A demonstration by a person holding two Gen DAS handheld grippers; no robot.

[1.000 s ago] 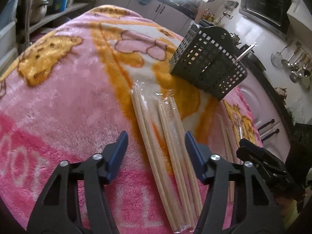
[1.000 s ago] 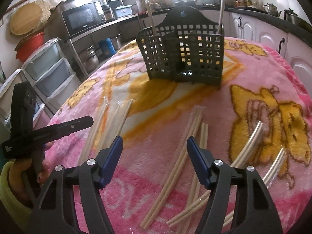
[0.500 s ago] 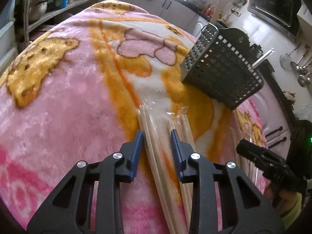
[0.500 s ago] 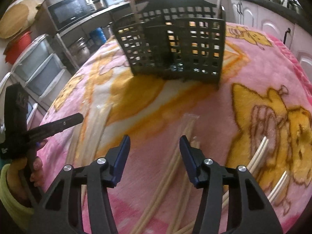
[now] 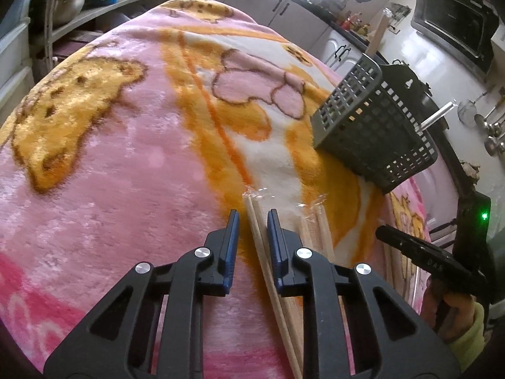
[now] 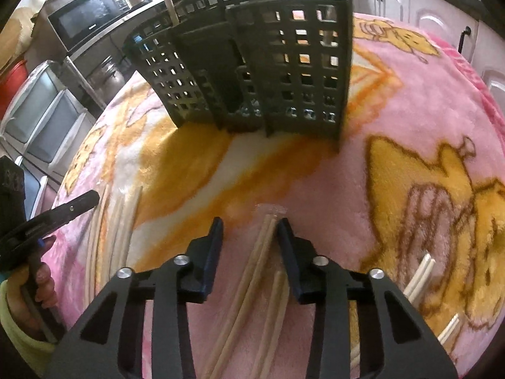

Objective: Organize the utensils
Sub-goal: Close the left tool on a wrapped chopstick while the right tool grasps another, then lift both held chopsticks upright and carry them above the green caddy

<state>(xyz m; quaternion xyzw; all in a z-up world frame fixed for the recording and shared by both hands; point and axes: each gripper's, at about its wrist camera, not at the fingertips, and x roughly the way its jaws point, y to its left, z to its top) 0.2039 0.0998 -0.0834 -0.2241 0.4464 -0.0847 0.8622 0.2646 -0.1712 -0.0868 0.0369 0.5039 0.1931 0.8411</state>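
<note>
wrapped chopsticks (image 5: 256,221), pale wood in clear plastic, lie at lower centre on our pink blanket (image 5: 110,164). our left gripper (image 5: 252,218) and right gripper (image 6: 251,224) have just been closing, each astride a pair, pads not yet pressing.

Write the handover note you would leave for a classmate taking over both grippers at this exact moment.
Left gripper: jaws just closing around one wrapped pair of chopsticks, not yet pinched.
Right gripper: jaws just closing around another wrapped pair, gap remains.
Black basket stands beyond on the pink blanket; two sticks already stand in it.
More wooden pairs and white chopsticks lie loose on the blanket.
Left: grip, lift, drop into the basket, repeat.
</note>
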